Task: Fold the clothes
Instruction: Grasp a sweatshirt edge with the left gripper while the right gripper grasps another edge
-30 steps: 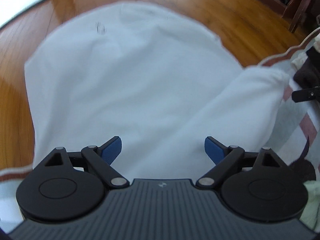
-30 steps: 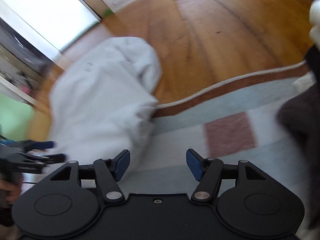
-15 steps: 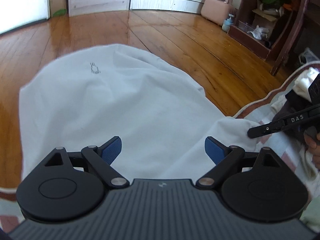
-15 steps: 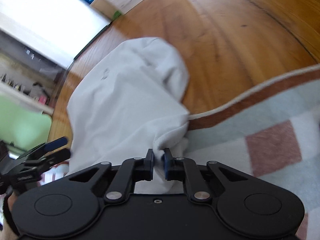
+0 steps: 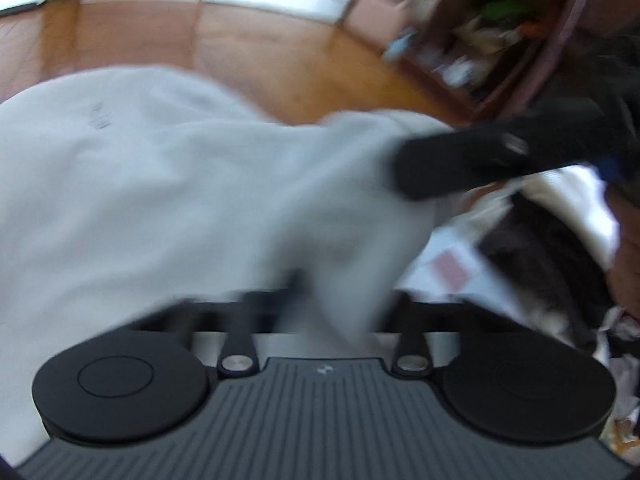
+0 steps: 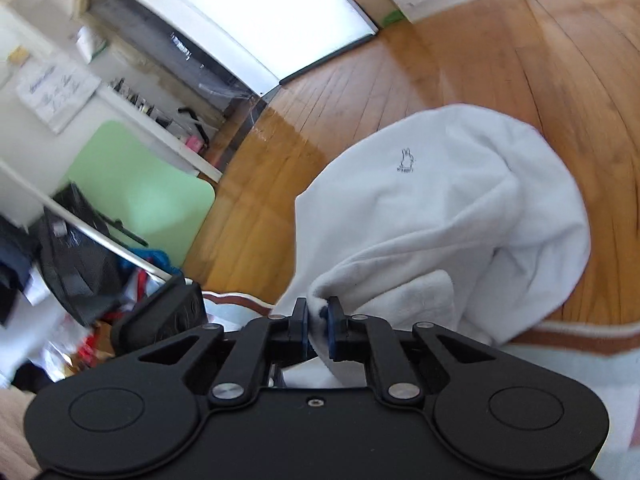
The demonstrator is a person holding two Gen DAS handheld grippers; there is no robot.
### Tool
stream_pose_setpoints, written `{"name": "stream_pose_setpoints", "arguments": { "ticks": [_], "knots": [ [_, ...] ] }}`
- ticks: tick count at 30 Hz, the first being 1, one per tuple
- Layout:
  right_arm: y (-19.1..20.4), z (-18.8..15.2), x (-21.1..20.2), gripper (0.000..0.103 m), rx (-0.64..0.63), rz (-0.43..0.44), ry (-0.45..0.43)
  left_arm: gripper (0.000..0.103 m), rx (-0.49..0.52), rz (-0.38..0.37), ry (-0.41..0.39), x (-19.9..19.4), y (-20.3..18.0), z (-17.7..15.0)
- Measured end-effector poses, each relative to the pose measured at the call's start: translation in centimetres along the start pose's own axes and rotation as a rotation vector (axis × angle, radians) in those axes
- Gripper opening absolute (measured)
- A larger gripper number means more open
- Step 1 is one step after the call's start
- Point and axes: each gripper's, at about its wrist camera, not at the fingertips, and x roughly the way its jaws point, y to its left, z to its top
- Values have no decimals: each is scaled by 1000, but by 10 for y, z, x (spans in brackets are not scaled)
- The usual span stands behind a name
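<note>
Both claws grip the white garment (image 6: 440, 216), which lies partly on the wood floor (image 6: 520, 60). Right claw (image 6: 318, 330) pinches a raised hem, jaws easing slightly; left claw (image 5: 320, 304) is closing on cloth. No completed fold shows; folding has barely begun.

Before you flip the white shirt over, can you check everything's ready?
1. Right claw pinching the white shirt: ok, cloth sits between its pads, though its jaws are opening slightly.
2. Left claw pinching the shirt: ok, its jaws are closing on a fold, picture blurry.
3. Both claws apart from each other: ok.
4. Bunny print facing up: ok.
5. Shirt lying flat: not ok, bunched on the wooden floor.
</note>
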Motion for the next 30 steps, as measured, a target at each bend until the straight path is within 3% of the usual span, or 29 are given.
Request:
{"name": "stream_pose_setpoints", "arguments": {
  "ticks": [4, 7, 11, 16, 18, 20, 22, 25, 30],
  "knots": [
    [-19, -9, 1, 22, -92, -279, -6, 9, -214, 87, 30, 3, 61, -2],
    [-39, -22, 2, 22, -94, -374, 40, 10, -371, 65, 35, 2, 94, -9],
    [-55, -32, 2, 26, -37, -377, 79, 10, -537, -60, 22, 0, 119, -15],
    [-47, -34, 22, 30, -86, -333, 110, 10, -590, -100, 40, 8, 134, -22],
    [-30, -32, 33, 30, -171, -351, 112, 9, -606, -159, 56, 15, 139, -25],
    [3, -30, 40, 33, -349, -423, 63, 9, -651, -247, 54, 16, 144, -30],
    [27, -28, 43, 33, -463, -370, 33, 9, -695, -317, 40, 14, 146, -33],
    [42, -27, 62, 31, -507, -262, 77, 9, -701, -363, 16, 12, 141, -31],
    [56, -41, 107, 31, -676, -336, 141, 9, -698, -461, -11, 17, 133, -25]
  ]
}}
